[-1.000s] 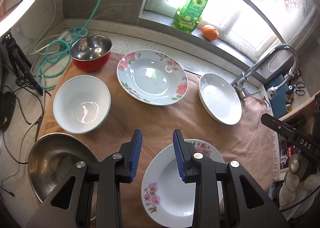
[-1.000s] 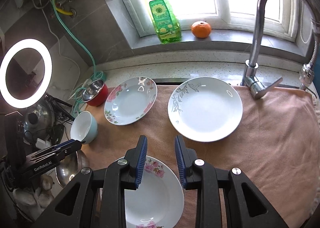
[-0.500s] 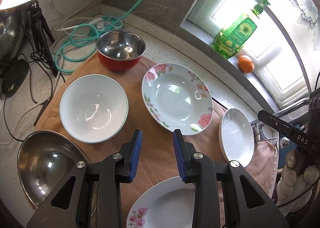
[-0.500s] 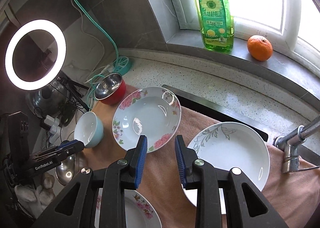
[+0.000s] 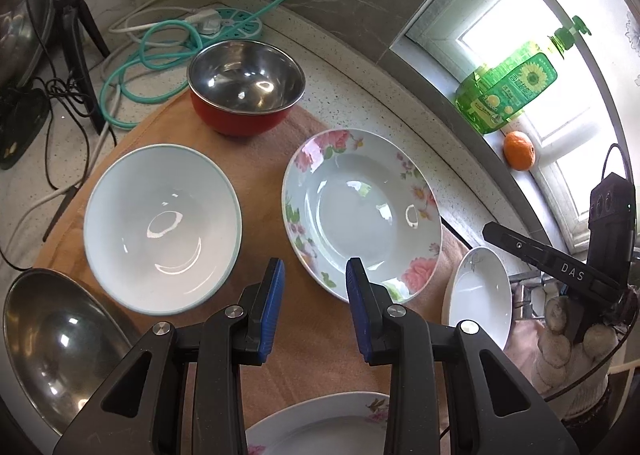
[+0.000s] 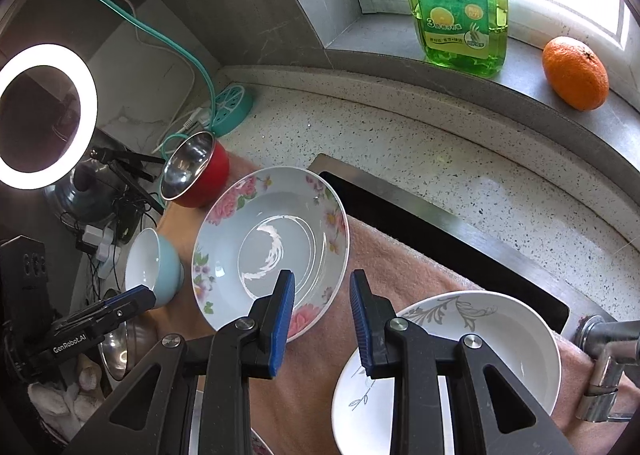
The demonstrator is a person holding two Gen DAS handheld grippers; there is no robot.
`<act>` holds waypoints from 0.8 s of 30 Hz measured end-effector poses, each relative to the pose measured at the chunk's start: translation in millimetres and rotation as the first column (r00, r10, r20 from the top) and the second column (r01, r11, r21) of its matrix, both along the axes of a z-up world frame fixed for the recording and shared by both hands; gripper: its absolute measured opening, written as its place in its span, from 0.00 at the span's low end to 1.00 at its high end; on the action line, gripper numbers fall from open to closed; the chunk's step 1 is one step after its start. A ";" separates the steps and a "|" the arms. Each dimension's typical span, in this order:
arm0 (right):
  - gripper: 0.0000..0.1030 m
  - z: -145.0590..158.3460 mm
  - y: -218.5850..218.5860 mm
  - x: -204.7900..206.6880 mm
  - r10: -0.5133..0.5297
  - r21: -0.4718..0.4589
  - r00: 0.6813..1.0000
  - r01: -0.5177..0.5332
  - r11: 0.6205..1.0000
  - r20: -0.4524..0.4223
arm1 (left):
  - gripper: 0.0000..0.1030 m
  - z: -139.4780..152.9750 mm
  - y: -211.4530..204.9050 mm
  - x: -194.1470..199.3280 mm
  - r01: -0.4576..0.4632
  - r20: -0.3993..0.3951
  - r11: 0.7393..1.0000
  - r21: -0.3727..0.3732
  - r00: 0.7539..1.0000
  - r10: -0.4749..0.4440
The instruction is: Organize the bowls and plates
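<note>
On the tan mat lie a flowered deep plate point(image 5: 362, 211) point(image 6: 270, 251), a pale blue bowl point(image 5: 162, 227) point(image 6: 154, 265), a red steel-lined bowl point(image 5: 246, 87) point(image 6: 196, 171), a large steel bowl point(image 5: 52, 339) and a white leaf-pattern plate point(image 6: 472, 339) point(image 5: 478, 295). A second flowered plate point(image 5: 320, 427) shows at the bottom edge. My left gripper point(image 5: 314, 275) hovers open over the mat between the blue bowl and the flowered plate, with nothing between its pads. My right gripper point(image 6: 322, 287) is open and empty above the near rim of the flowered plate.
A green soap bottle point(image 6: 456, 3) and an orange point(image 6: 576, 73) sit on the window sill. Cables, a teal hose point(image 5: 160, 47) and a ring light point(image 6: 44, 115) crowd the left corner. The sink edge point(image 6: 400, 207) and a tap point(image 6: 604, 339) lie on the right.
Both grippers have swung left and sunk toward the dishes. The flowered plate and blue bowl now look larger and nearer. Neither pair of jaws has changed its gap.
</note>
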State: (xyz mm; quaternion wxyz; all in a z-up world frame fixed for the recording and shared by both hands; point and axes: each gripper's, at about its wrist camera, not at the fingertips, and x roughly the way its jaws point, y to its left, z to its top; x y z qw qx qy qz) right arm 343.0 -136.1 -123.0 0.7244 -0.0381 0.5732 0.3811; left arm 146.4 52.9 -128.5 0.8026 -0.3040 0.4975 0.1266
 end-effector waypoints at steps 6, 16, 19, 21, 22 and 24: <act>0.25 -14.9 6.0 18.2 -0.005 0.005 0.999 0.005 1.000 -0.053 | 0.29 -10.9 -9.6 18.1 0.022 -0.034 0.999 0.036 0.999 -0.021; 0.25 -33.7 19.6 40.2 0.010 -0.013 0.996 -0.011 1.000 -0.092 | 0.29 -24.5 -5.7 23.0 -0.022 -0.068 0.999 0.040 0.997 0.025; 0.24 -39.0 22.2 46.5 0.002 -0.004 0.993 -0.003 1.000 -0.116 | 0.29 -26.1 -4.5 24.7 -0.035 -0.073 0.998 0.047 0.997 0.039; 0.24 -42.2 24.6 50.1 0.002 0.001 0.992 -0.002 1.000 -0.128 | 0.29 -26.4 -5.6 25.3 -0.040 -0.076 0.997 0.069 0.996 0.045; 0.24 -43.2 26.2 51.1 0.004 -0.002 0.992 -0.004 1.000 -0.125 | 0.29 -27.0 -6.2 25.5 -0.041 -0.076 0.996 0.076 0.996 0.047; 0.23 -44.3 29.4 51.7 0.012 -0.007 0.993 -0.013 1.000 -0.122 | 0.29 -29.4 -5.1 26.0 -0.047 -0.075 0.996 0.069 0.996 0.053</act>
